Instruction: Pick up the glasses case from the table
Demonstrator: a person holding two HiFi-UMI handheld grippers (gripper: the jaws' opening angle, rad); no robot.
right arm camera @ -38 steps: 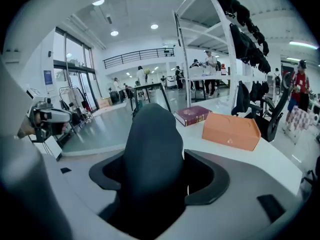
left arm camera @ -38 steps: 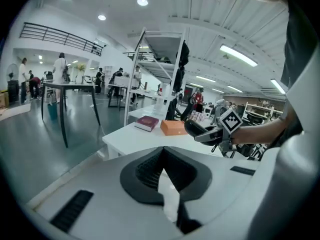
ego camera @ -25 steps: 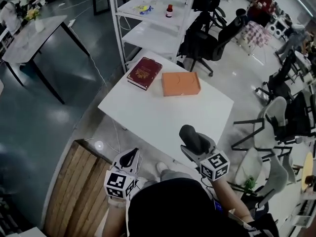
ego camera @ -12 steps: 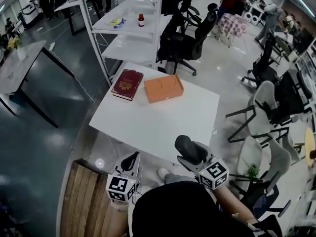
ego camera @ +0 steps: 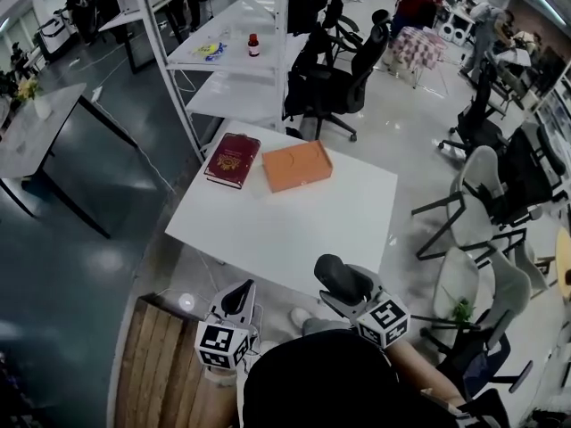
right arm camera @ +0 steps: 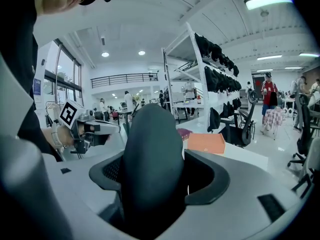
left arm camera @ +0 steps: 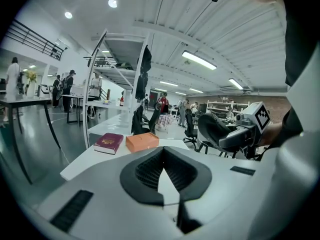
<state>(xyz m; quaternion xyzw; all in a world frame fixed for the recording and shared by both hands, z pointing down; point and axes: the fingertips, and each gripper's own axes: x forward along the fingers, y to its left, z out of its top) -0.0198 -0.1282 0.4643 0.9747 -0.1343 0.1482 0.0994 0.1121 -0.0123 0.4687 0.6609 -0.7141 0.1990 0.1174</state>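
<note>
Here the right gripper [ego camera: 350, 289] is clenched on the dark glasses case [right arm camera: 152, 154], which is lifted off the white table [ego camera: 294, 230] and hangs just over its near edge. The left gripper [left arm camera: 162, 153] has its jaws pressed together on nothing and is held off the same near edge. A red book [ego camera: 232, 160] and an orange box [ego camera: 297, 166] lie side by side along the far edge.

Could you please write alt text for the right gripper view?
The right hand-held gripper grips a dark, rounded glasses case filling the centre. Beyond it an orange box lies on a white table; the left hand-held gripper shows at left.
</note>
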